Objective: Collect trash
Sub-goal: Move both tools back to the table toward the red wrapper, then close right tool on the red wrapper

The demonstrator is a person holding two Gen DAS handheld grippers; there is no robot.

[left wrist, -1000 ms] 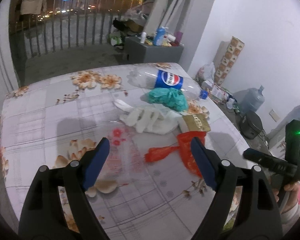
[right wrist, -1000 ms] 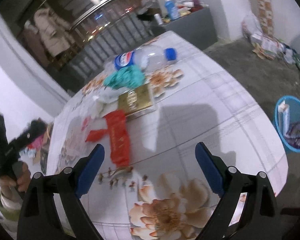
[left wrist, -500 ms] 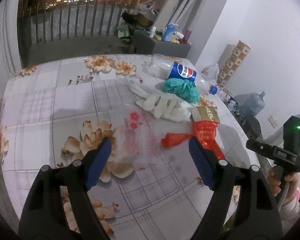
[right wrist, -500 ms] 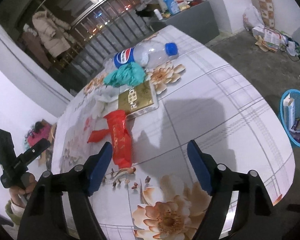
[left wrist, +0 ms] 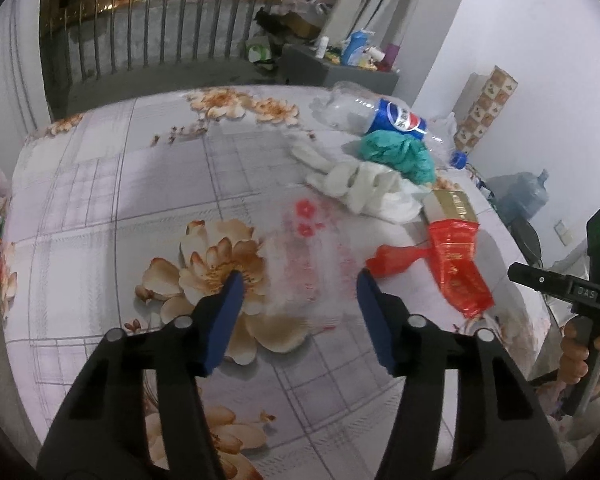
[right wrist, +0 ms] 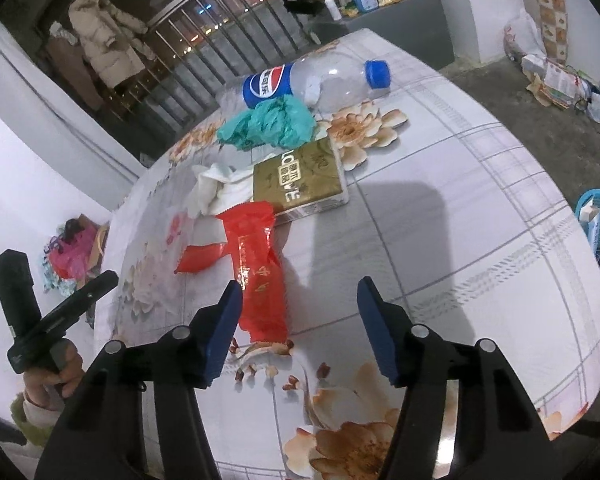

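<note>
Trash lies on a floral-cloth table: a red wrapper, a gold box, white gloves, a teal bag and a Pepsi bottle. My left gripper is open and empty above the cloth, left of the red wrapper. My right gripper is open and empty, its left finger beside the wrapper's near end.
A blue basket with rubbish stands on the floor right of the table. A grey cabinet with bottles stands beyond the table by the railing. A water jug and clutter lie by the right wall.
Both grippers have moved forward over the table toward the trash. The red wrapper now sits nearer both grippers. Both stay open.
</note>
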